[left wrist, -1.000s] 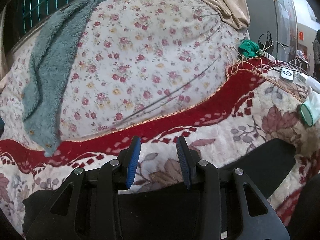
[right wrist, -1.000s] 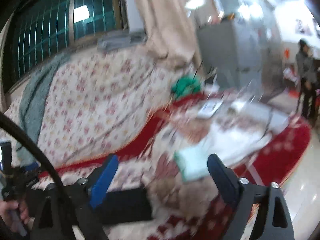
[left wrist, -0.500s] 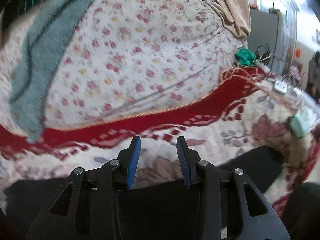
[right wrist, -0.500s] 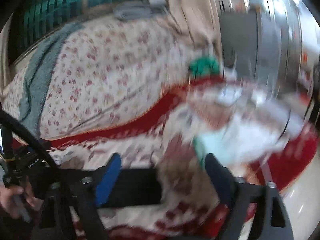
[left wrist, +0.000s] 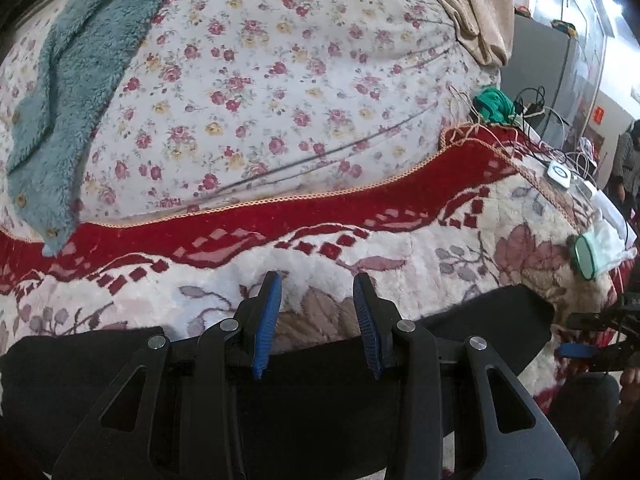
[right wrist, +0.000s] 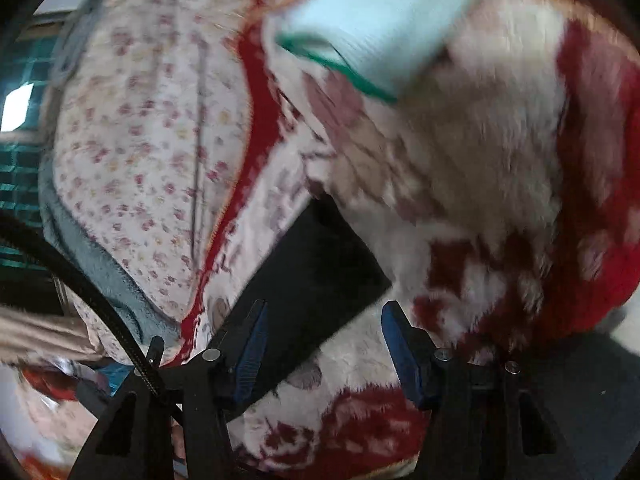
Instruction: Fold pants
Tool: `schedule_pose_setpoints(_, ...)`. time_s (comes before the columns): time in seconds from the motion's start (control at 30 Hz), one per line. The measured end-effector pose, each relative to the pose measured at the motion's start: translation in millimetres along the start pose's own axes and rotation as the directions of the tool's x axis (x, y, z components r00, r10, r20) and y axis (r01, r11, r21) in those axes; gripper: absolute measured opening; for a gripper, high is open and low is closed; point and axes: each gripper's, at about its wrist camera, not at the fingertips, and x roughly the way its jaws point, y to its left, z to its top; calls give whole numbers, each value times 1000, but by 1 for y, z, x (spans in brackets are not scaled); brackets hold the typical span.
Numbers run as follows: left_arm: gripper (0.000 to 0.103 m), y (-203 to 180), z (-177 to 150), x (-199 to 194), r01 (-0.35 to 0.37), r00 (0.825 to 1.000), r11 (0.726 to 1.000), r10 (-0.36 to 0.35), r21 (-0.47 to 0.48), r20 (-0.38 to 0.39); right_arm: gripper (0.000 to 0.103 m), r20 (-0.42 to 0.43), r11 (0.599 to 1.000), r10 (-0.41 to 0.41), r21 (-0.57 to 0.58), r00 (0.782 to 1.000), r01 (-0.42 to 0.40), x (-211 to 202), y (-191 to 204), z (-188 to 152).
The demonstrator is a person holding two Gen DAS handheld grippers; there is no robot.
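Black pants (left wrist: 320, 392) lay flat across the near blanket (left wrist: 440, 248). Left tongs (left wrist: 317, 316) stood apart above them; right tongs (right wrist: 322, 338), narrowing, gripped nothing over the pants' end.

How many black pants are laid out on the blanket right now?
1: the black pants lie across the near edge of the red-and-cream blanket, under the left gripper; its end also appears ahead of the right gripper. More may be hidden.

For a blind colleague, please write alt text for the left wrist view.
The left tool, jaws apart and empty, hovers over flat black fabric pants on a red and cream floral plush blanket. Behind lie a rose-print quilt and a teal fleece garment.
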Motion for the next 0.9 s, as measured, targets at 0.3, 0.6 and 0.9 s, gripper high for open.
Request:
schedule_pose_setpoints(0.3,36,4,-2,3,-4,1000,1000,4,-17,-22,56,-51,997,-17,68,999,21,32,-7,13)
schedule_pose_setpoints(0.6,35,13,-2,5,-21,999,998,19,-55,-37,52,5,999,54,-5,999,-54,38,0,23)
schedule_pose_setpoints(0.9,35,18,-4,5,23,999,996,-27,-88,-45,35,20,998,28,-59,999,-27,43,1,23)
